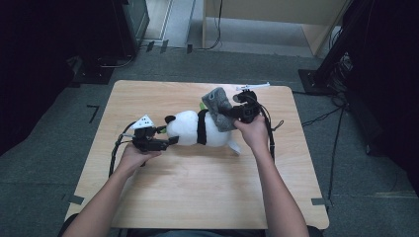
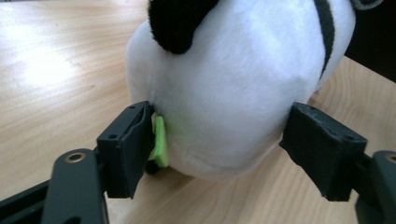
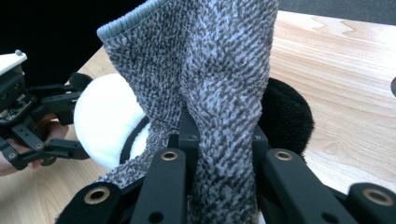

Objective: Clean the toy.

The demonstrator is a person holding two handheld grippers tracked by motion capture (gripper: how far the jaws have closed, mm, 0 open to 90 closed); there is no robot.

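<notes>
A plush panda (image 1: 197, 129) lies on its side across the middle of the wooden table (image 1: 197, 192), head toward the person's left, and the two grippers work it from opposite ends. The right gripper (image 1: 245, 112) has its jaws clamped tight on a fold of a grey knitted garment (image 3: 205, 79), apparently a small sweater or sock-like sleeve, which stands bunched over the panda's hind end; holding it by the fabric there looks meant for drawing it along or off the body. The left gripper (image 2: 219, 154) sits at the head, its jaws spread wide to either side of the white plush: one pad lies against the toy beside a green tag (image 2: 160, 142), the other stands just clear. That loose straddle probably serves to steady the head against the pull from the other end rather than to lift it.
</notes>
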